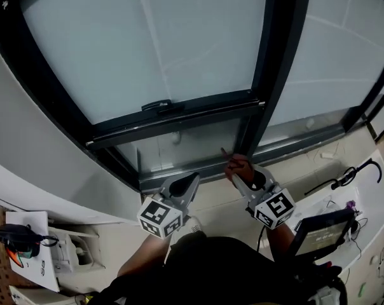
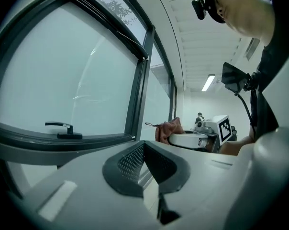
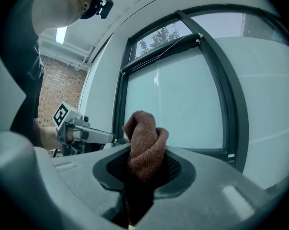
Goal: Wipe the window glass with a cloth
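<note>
A frosted window glass in a black frame fills the upper head view, with a black handle on its lower bar. My right gripper is shut on a bunched reddish-brown cloth, held low in front of the sill near the dark mullion. The cloth does not touch the glass. My left gripper is beside it to the left, shut with nothing between its jaws. From the left gripper view the cloth and right gripper show to the right.
A lower glass pane sits under the handle bar. A white desk at the right carries a dark tablet and cables. A white box with printed sheets lies at the lower left. The person's arm is below.
</note>
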A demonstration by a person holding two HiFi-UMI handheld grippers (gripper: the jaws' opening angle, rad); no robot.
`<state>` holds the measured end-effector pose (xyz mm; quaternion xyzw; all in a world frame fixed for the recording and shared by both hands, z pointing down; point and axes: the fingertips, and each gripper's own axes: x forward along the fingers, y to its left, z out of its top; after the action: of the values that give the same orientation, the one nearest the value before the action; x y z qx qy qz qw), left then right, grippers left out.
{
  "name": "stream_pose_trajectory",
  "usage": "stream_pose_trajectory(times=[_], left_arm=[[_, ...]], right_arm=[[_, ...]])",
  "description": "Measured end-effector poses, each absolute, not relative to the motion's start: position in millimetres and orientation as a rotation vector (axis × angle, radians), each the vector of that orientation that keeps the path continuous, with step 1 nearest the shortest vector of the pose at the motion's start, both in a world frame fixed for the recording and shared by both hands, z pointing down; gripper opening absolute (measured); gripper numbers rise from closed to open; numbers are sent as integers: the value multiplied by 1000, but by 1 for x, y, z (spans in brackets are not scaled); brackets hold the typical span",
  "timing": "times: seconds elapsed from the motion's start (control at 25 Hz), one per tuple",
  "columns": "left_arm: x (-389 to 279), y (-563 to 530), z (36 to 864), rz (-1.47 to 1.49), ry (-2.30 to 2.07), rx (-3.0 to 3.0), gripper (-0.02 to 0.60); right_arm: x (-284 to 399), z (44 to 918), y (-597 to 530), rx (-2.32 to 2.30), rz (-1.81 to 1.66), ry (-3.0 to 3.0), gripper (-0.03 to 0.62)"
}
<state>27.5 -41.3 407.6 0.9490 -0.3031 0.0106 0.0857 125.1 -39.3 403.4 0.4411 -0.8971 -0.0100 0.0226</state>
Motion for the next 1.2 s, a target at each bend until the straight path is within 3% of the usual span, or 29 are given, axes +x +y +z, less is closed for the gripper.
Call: stream_pose_trajectory(times=[0.52, 1.2], left_arm=[[28, -189, 400, 16, -664, 2910, 17], [69, -240, 383, -33, -743, 2867, 17]], right_arm=[[125, 340, -206, 1469, -639, -2281, 87], [200, 110, -330, 1397, -1549, -1487, 87]])
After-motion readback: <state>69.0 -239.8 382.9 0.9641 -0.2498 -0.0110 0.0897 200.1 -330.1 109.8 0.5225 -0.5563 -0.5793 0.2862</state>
